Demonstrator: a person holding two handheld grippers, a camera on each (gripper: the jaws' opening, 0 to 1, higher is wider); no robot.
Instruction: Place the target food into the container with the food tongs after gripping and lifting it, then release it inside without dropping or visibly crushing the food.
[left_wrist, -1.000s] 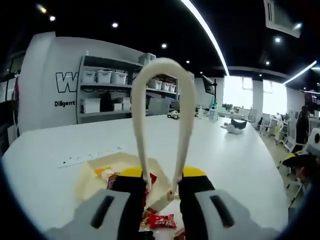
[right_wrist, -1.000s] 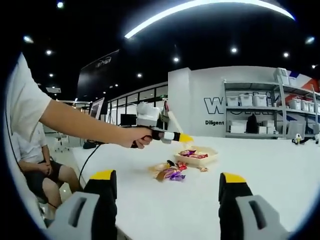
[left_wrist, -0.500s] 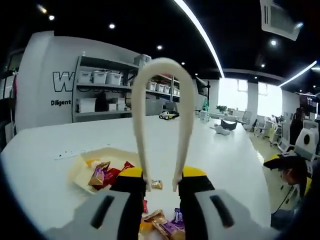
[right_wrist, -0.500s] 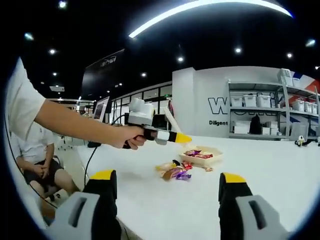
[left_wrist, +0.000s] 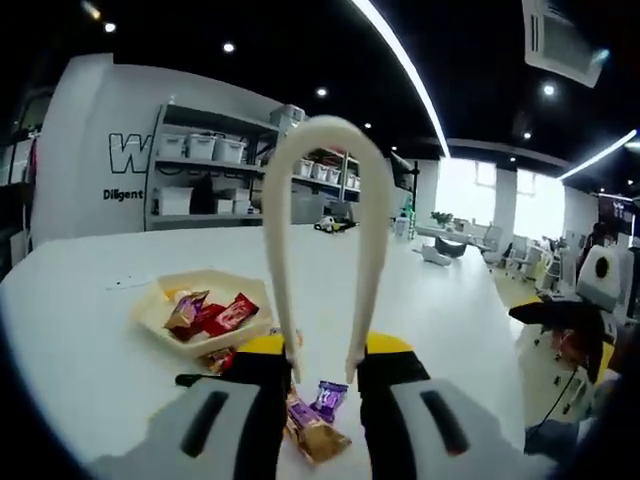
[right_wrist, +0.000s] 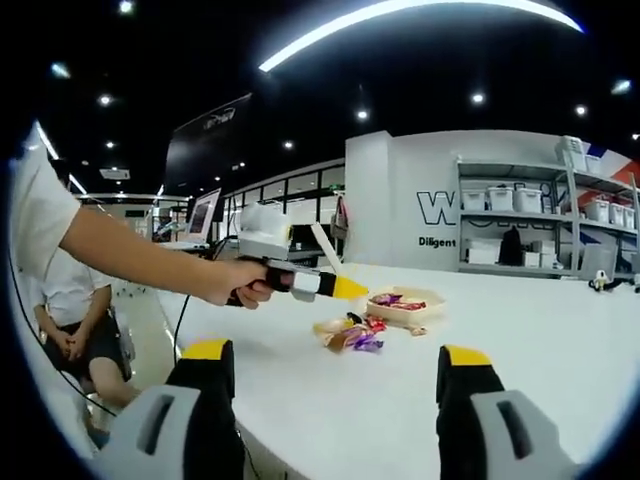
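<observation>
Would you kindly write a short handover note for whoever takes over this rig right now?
Left gripper: shut on the white tongs, poised above the loose candies on the table.
Right gripper: open, holding nothing, away from the work.
Container: on the table beyond the pile, several wrapped candies inside.
Done: some candies already in the container.
Left: grip a loose candy, lift it, release it in the container.

Big white tabletop (left_wrist: 450, 290) fills lower half of left gripper view. Shallow cream tray (left_wrist: 205, 313) sits on it left of centre, w/ red and brown wrapped sweets inside. Loose pile of purple and gold wrapped candies (left_wrist: 312, 415) lies on the table at bottom centre, near the tray; one small piece between, prob. another sweet.
</observation>
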